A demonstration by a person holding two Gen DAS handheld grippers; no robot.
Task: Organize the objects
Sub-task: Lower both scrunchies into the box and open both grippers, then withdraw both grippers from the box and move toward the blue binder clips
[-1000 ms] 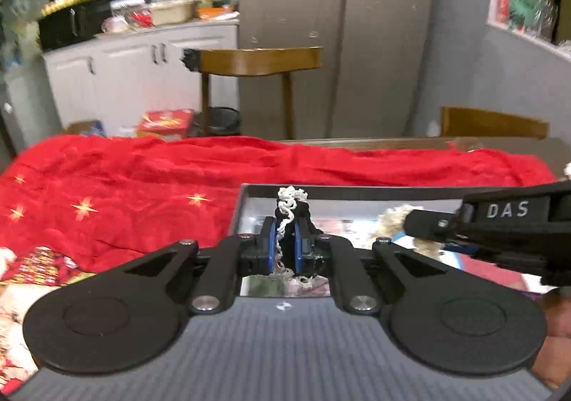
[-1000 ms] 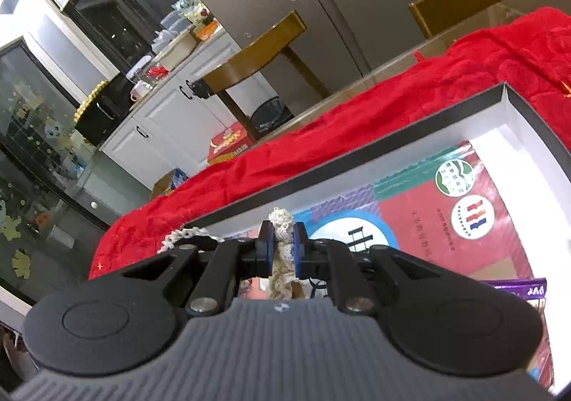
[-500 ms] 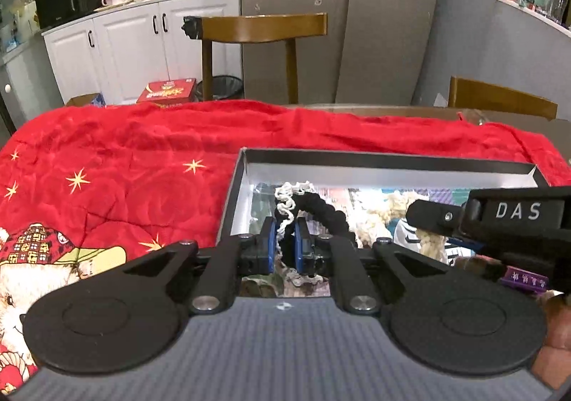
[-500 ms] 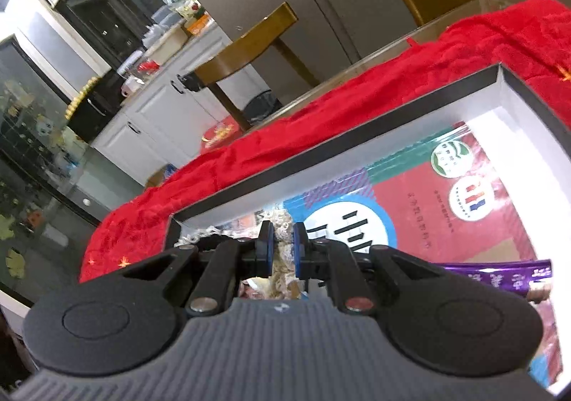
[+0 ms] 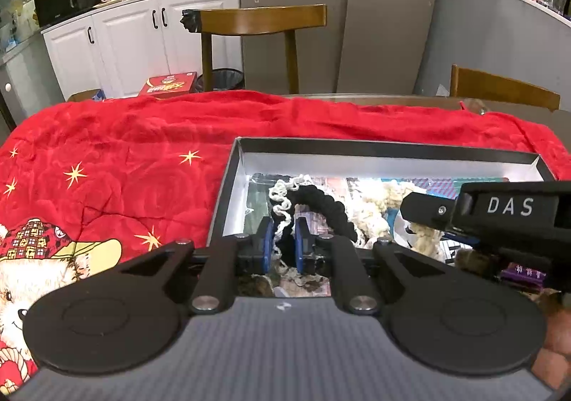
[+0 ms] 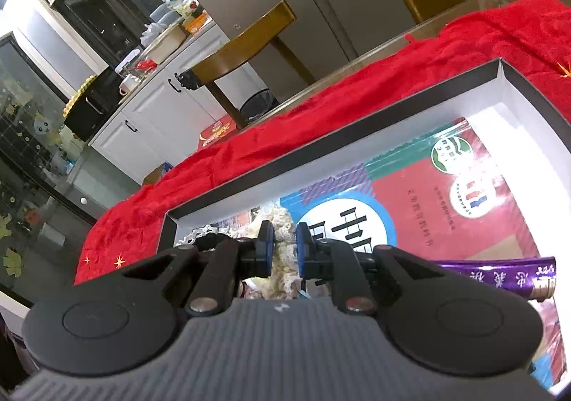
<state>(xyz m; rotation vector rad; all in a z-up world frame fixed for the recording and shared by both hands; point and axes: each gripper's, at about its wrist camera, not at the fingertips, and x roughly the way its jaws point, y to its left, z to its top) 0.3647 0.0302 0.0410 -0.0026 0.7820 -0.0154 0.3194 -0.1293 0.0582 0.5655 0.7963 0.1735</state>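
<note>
A black-rimmed box (image 5: 385,145) with white inner walls lies on a red blanket (image 5: 125,151). A black and cream crocheted cloth (image 5: 321,204) lies in the box's left part. My left gripper (image 5: 284,240) is shut on one end of it, low in the box. My right gripper (image 6: 284,251) is shut on the cream lace part of the cloth (image 6: 282,222), and its black body shows in the left wrist view (image 5: 510,211). A red and blue book (image 6: 428,194) lies on the box floor.
A purple wrapper (image 6: 499,272) lies on the book near my right gripper. Two wooden chairs (image 5: 260,22) stand behind the table. White cabinets (image 5: 117,44) and a fridge (image 5: 339,8) stand further back. A red carton (image 5: 167,85) sits on the floor.
Both grippers have come down into the box with the crocheted cloth, which now rests on the box contents. The jaws have widened a little around the cloth.
</note>
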